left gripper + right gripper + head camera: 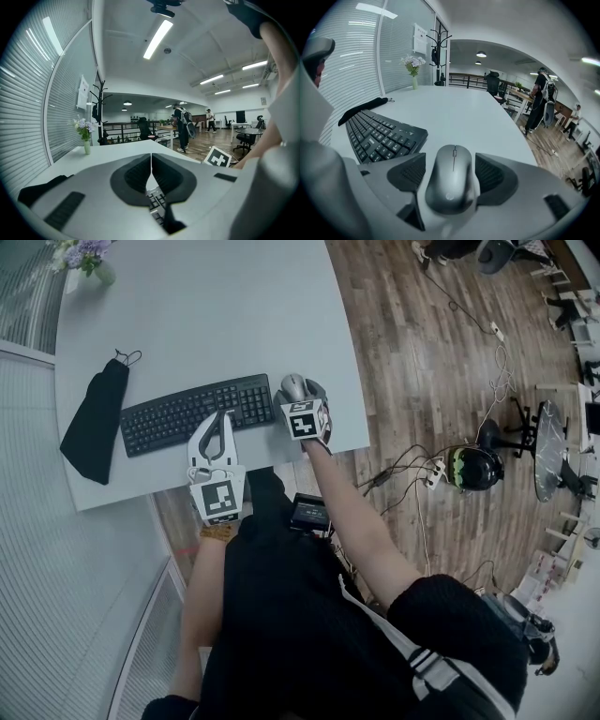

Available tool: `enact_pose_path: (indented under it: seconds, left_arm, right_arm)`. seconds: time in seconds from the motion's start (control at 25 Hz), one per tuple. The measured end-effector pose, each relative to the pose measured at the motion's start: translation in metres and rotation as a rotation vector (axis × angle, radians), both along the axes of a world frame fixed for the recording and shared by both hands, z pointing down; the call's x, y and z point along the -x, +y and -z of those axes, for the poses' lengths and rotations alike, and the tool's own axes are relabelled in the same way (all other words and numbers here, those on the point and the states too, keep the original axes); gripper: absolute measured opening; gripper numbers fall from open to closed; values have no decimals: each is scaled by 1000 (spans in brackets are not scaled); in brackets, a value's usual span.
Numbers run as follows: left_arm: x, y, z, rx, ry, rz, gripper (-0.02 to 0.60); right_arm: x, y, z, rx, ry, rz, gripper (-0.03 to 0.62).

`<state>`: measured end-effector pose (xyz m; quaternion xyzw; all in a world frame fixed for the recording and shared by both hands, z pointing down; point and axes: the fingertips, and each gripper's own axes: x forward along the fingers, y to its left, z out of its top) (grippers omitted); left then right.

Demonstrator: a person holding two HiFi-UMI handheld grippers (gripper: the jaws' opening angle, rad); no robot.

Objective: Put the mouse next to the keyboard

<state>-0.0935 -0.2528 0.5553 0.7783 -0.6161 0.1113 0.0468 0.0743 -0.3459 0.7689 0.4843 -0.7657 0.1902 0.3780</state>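
The grey mouse [293, 385] [451, 180] lies on the white table [206, 315], just right of the black keyboard [192, 413] [379, 133]. My right gripper [302, 395] [450, 163] stands open around the mouse, one dark pad on each side with a thin gap to the mouse. In the head view my left gripper [221, 415] hovers over the keyboard's front edge. Its jaws meet at the tips and hold nothing [151, 161], and keyboard keys [157, 204] show below them.
A black pouch [94, 423] lies left of the keyboard, and a vase of flowers [84, 259] stands at the far left corner. The table's right edge [352, 381] runs close to the mouse. A helmet [472, 468] and cables lie on the wooden floor.
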Motion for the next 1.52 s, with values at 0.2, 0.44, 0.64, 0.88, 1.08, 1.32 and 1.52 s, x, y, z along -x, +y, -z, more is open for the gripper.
enact_pose_path:
  seconds: [0.2,0.44,0.64,0.88,1.08,1.32,1.52]
  left_arm:
    - [2,2,5,-10,-1,-3,15]
    - [3,5,15,-26,-2,-1,15]
    - [2,7,22,-42,2,-4,15]
    - [4,12,30,-60,5,-1,15]
    - [5,13,40,-84,6,-1,15]
    - [10,13,54,-117,7,2,15]
    - [7,25,69,-144,6,6,15]
  right_arm:
    - [3,-3,13,-26,-12,-2,332]
    - [9,-7,39,-76,-30,3,330]
    - [10,-15,64,-136,-36,6,316]
    - [13,-17,96,-204,-54,1,306]
    - [18,-15,125,-264,-82,-1,299]
    - [26,-12,163,-357,-107,-10,278]
    - [25,3,202,-433,-134,-13,264]
